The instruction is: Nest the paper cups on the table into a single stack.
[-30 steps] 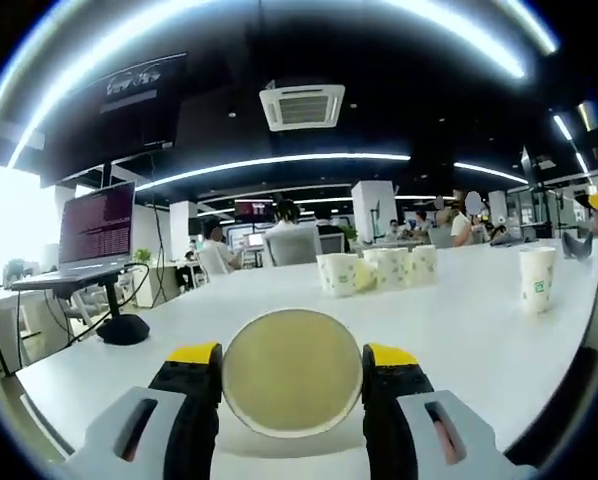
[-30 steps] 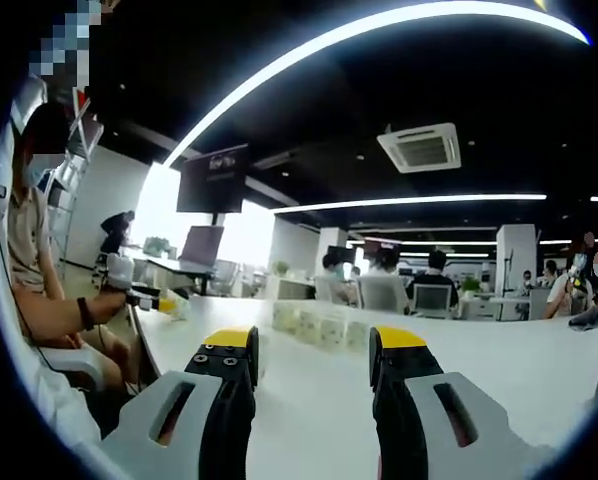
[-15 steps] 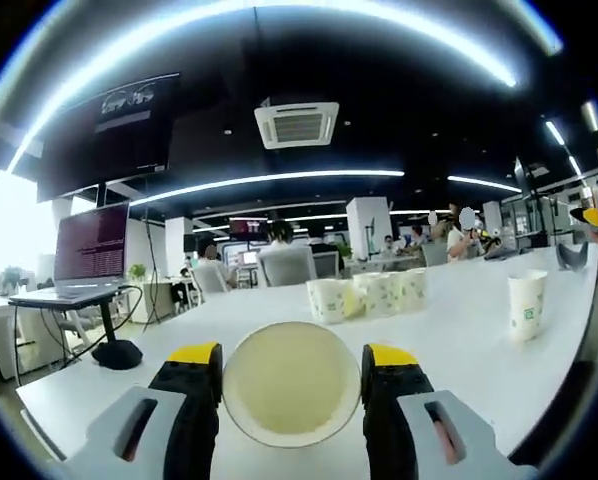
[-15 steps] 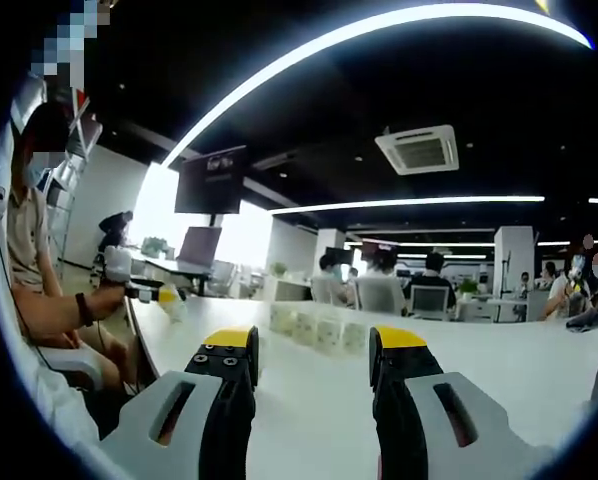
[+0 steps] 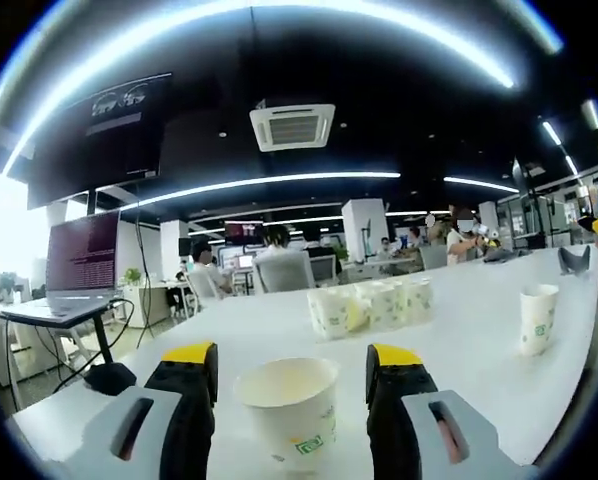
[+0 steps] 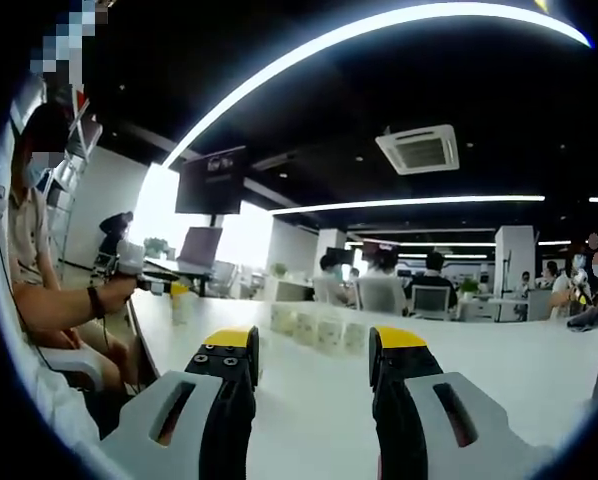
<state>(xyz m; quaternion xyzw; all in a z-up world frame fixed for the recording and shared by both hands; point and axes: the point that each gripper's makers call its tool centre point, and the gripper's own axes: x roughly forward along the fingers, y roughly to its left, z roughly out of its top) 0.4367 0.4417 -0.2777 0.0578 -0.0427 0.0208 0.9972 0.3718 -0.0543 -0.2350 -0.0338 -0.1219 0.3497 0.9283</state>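
now-upright paper cup [image 5: 290,412] between left gripper [image 5: 291,372] jaws

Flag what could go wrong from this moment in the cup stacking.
The left gripper has a thin paper cup between its jaws; a hard squeeze could crush it. The row of cups stands packed together, so lowering this one might topple neighbours. The lone cup near the table edge could be knocked off.
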